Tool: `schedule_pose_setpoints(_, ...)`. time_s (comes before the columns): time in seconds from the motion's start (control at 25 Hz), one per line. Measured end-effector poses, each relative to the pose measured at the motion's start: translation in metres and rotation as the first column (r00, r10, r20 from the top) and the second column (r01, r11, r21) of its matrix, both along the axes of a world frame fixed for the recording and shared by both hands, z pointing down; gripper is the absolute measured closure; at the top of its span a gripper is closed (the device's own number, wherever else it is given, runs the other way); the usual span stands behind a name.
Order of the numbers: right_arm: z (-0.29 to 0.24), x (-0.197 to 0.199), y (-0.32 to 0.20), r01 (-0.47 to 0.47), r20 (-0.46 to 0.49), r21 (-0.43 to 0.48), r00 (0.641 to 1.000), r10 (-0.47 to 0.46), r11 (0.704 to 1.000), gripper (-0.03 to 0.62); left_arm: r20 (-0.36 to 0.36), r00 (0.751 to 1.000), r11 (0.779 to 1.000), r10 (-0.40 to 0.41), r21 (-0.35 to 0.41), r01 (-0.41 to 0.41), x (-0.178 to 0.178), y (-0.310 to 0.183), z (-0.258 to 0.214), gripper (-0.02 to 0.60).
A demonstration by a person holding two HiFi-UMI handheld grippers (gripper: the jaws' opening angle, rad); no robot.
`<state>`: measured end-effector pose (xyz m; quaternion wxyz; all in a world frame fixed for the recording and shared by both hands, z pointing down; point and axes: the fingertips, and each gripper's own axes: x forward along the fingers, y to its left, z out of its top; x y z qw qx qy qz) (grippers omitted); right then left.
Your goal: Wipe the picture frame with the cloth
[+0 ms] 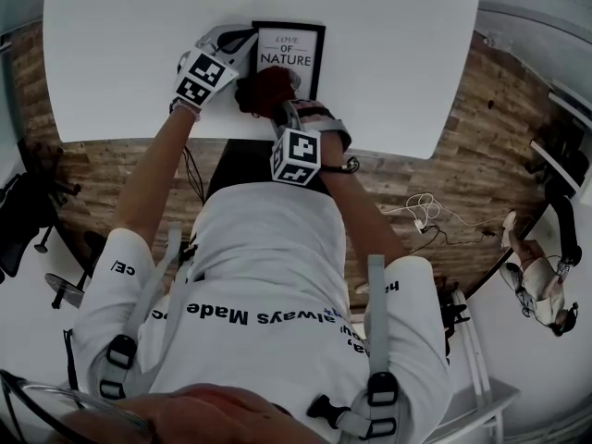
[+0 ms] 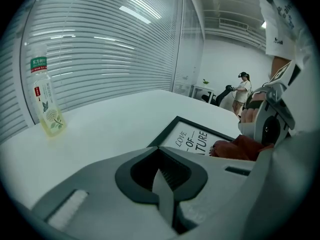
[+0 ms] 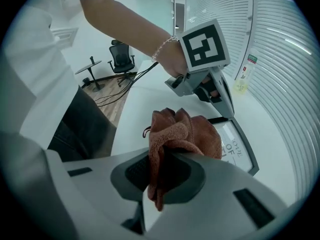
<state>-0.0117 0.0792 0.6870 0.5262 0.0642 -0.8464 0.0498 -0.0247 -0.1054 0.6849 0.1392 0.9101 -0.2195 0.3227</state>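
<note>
Head view shows a white table (image 1: 416,54) with the picture frame (image 1: 289,58) lying flat near its near edge, just in front of the person, its black border around a white print. The frame looks light and stiff, and its front is probably smooth, so it may well skate on the slick table under a rub; the border is the safe place to brace it, not the face. The left tongs (image 1: 236,43) sit at the frame's left edge, seemingly resting against it, and the left gripper view shows them clenched with nothing between them. The right tongs (image 3: 160,179) are clamped on the cloth (image 3: 185,131), a rust-brown towel that is soft and limp, bunched into a wad that hangs over the frame's near-left corner; whether it touches the face is hard to tell. Pinched by a fold as it is, the wad should give under pressure and follow the surface. A small clear bottle (image 2: 47,101) stands well apart on the far side of the table.
</note>
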Motion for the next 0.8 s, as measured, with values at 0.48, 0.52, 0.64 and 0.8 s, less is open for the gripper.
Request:
schedule_pose_setpoints(0.48, -0.092, 0.044, -0.126, -0.305, 0.155, 0.259, 0.950, 0.273, 0.916, 0.579, -0.002, 1.000, 0.998, 0.010, -0.060, -0.010, 0.006, 0.001, 0.004, 0.580)
schedule_pose_setpoints(0.52, -0.088, 0.048, -0.138, -0.324, 0.148, 0.278, 0.945, 0.293, 0.904, 0.579, 0.000, 1.000, 0.998, 0.014, -0.058, -0.014, 0.006, 0.001, 0.004, 0.580)
schedule_pose_setpoints(0.64, -0.058, 0.053, -0.159, -0.343, 0.093, 0.295, 0.939, 0.331, 0.892, 0.579, 0.009, 1.000, 0.997, 0.024, -0.069, -0.024, 0.006, 0.002, 0.004, 0.580)
schedule_pose_setpoints(0.8, -0.005, 0.051, -0.159, -0.324, -0.002, 0.231, 0.943, 0.333, 0.918, 0.579, 0.023, 0.999, 0.997, 0.031, -0.074, -0.029, 0.007, 0.003, 0.004, 0.580)
